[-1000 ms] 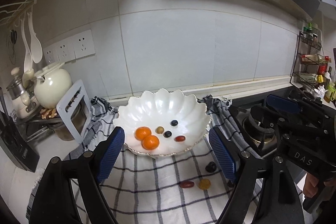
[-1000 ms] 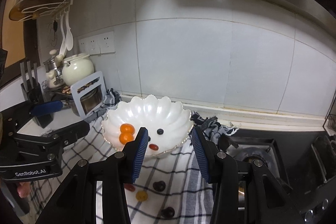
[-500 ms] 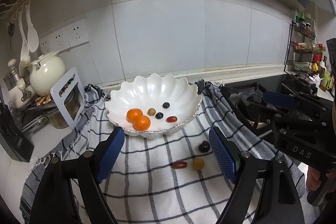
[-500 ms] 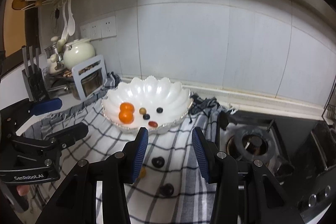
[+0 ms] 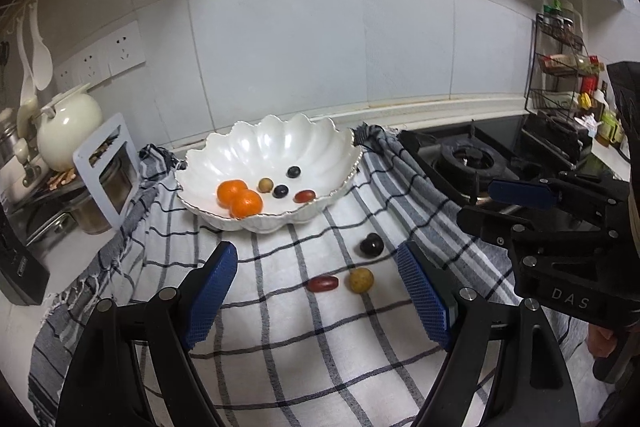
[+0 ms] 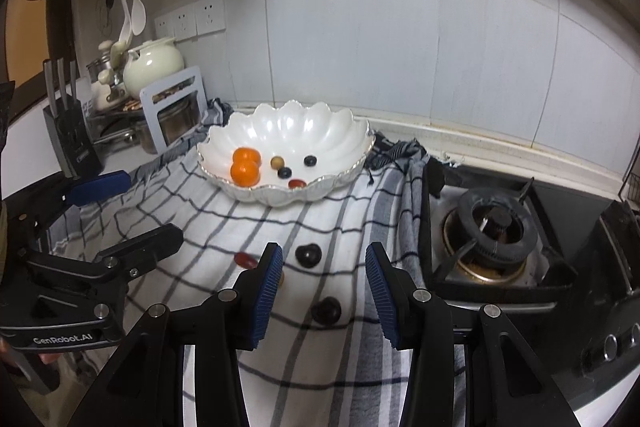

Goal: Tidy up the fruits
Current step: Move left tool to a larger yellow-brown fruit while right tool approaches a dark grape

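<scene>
A white scalloped bowl (image 5: 240, 151) (image 6: 332, 131) holds two oranges (image 5: 239, 198) (image 6: 245, 167), a yellow-green grape, two dark grapes and a red fruit (image 5: 305, 195). On the checked cloth (image 5: 280, 327) lie a red fruit (image 5: 322, 283) (image 6: 245, 259), a yellow grape (image 5: 361, 279) and dark grapes (image 5: 371, 245) (image 6: 308, 254) (image 6: 326, 310). My left gripper (image 5: 316, 295) is open and empty above the cloth. My right gripper (image 6: 323, 287) is open and empty, with one dark grape between its fingers in view.
A gas stove burner (image 6: 491, 227) sits right of the cloth. A cream teapot (image 5: 68, 131), a steel pot behind a white stand (image 5: 106, 171) and a knife block (image 6: 70, 131) stand at the left. A spice rack (image 5: 564, 67) is at the far right.
Both grippers have pulled back and up from the bowl, so more cloth and loose fruit show. Both stay open and empty.
</scene>
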`<state>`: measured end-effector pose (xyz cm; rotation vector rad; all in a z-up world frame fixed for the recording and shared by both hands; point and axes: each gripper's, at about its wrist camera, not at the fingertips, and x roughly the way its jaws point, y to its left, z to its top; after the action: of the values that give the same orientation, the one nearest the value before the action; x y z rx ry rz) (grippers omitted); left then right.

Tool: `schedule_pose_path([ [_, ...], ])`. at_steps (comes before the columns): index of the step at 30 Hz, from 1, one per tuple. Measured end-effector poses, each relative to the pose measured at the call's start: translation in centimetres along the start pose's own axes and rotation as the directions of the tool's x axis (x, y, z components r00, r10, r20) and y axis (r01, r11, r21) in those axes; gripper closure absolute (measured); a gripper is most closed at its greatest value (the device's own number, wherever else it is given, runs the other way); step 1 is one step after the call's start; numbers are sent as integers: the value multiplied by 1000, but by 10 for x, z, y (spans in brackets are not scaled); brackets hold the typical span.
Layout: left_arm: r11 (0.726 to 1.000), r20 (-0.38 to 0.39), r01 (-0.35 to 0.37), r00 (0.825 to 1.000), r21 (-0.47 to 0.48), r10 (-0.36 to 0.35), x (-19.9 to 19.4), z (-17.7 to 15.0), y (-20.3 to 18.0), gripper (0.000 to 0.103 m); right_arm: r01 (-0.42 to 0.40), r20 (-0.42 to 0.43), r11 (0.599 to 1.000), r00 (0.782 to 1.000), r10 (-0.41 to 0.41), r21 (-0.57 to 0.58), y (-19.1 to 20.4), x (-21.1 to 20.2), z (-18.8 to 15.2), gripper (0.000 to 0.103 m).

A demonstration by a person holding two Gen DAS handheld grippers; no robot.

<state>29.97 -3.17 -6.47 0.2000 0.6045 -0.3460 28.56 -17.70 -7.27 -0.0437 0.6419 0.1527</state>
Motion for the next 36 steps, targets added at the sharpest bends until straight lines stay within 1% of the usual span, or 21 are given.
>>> schedule_pose_path([
  [9,998,-17,42,999,52,-41,16,-12,-7,21,10,-38,1000,999,-11,-28,5,10,-14,58],
  [13,996,-3,33,999,84,-33,21,-16,-9,27,15,-57,999,998,-17,-31,5,17,-19,58],
  [15,995,-4,33,999,96,-32,24,-17,-9,28,24,-62,999,998,-26,-37,6,20,-21,58],
  [17,994,-15,48,999,102,-47,28,-19,-9,31,23,-68,999,997,-25,-40,6,22,-23,58],
  [21,989,-33,69,997,133,-66,37,-23,-11,33,18,-80,998,997,-23,-54,8,28,-27,58],
  [24,984,-45,81,996,159,-75,46,-25,-14,36,18,-95,997,995,-25,-73,10,36,-31,58],
  [32,968,-93,130,989,216,-112,70,-31,-19,46,15,-131,995,991,-28,-100,11,54,-38,58],
  [36,959,-105,149,986,240,-127,79,-33,-22,48,8,-148,994,989,-23,-105,10,62,-41,58],
])
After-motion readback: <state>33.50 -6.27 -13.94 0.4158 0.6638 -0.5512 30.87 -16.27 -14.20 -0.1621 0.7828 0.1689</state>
